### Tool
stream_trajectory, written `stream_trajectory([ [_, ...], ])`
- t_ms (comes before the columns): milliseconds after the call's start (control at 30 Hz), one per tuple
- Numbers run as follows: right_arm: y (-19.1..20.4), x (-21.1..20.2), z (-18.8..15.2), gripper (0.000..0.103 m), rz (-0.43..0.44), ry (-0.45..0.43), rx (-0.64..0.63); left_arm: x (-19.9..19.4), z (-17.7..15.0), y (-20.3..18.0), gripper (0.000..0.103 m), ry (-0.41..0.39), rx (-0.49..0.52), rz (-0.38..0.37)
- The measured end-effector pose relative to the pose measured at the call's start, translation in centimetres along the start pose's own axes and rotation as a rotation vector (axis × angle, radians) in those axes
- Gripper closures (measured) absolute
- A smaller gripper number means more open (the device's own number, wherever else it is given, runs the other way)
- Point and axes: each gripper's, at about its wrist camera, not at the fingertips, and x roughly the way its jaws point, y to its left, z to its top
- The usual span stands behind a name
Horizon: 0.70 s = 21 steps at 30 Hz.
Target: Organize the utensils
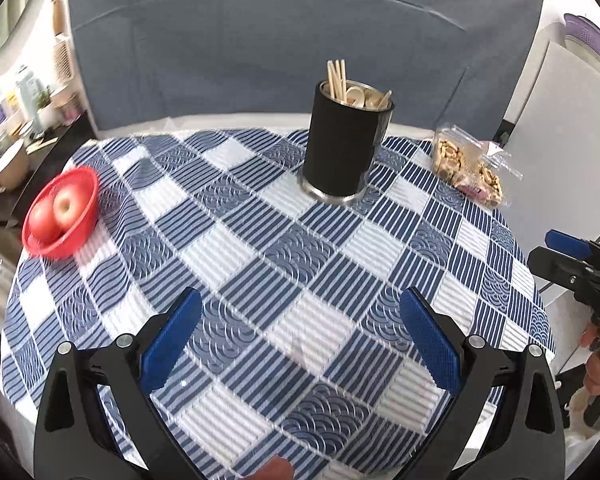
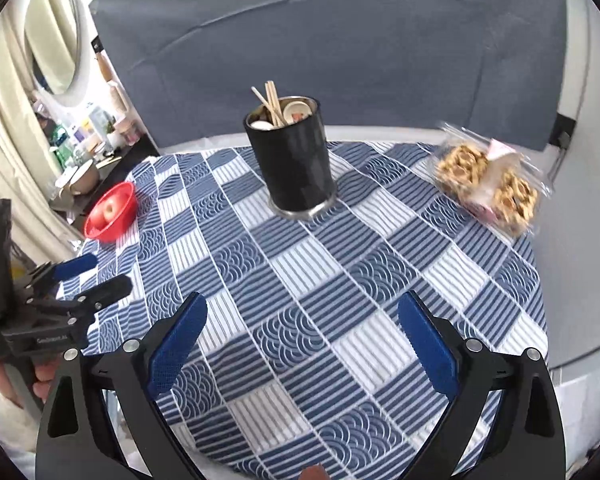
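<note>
A black cylindrical holder (image 1: 345, 142) (image 2: 293, 160) stands upright toward the far side of the round table, on a blue-and-white checked cloth (image 1: 300, 264) (image 2: 340, 280). Wooden chopsticks (image 1: 336, 79) (image 2: 271, 102) and spoons (image 1: 365, 98) stick out of its top. My left gripper (image 1: 300, 332) hovers open over the near part of the cloth, nothing between its blue pads. My right gripper (image 2: 302, 336) is also open and empty over the near cloth. Each gripper shows at the edge of the other's view: the left gripper (image 2: 96, 276) at the left edge, the right gripper (image 1: 560, 250) at the right edge.
A red bowl (image 1: 62, 212) (image 2: 112, 210) with apples sits at the table's left edge. A clear bag of snacks (image 1: 470, 168) (image 2: 488, 184) lies at the far right. A blue-grey sofa back (image 1: 300, 40) rises behind the table. A cluttered shelf (image 2: 88, 144) stands far left.
</note>
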Motion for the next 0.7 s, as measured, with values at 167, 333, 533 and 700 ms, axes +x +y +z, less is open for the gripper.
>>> stream_trajectory([
  [167, 1.0, -0.8, -1.9, 0.010, -0.028, -0.009, -0.044, -1.5, -2.2, -0.3, 0.006, 0.005, -0.033, 0.040],
  [333, 1.2, -1.5, -2.5, 0.009, -0.046, -0.022, -0.058, -2.8, -3.4, -0.7, 0.006, -0.015, -0.064, 0.089],
  [533, 1.8, -1.9, -3.3, 0.009, -0.054, -0.030, -0.085, -3.3, -4.0, -1.6, 0.006, -0.018, -0.038, 0.125],
  [700, 1.5, -1.9, -3.4, 0.008, -0.068, -0.028, -0.073, -3.0, -4.1, -2.0, 0.006, 0.000, -0.023, 0.125],
])
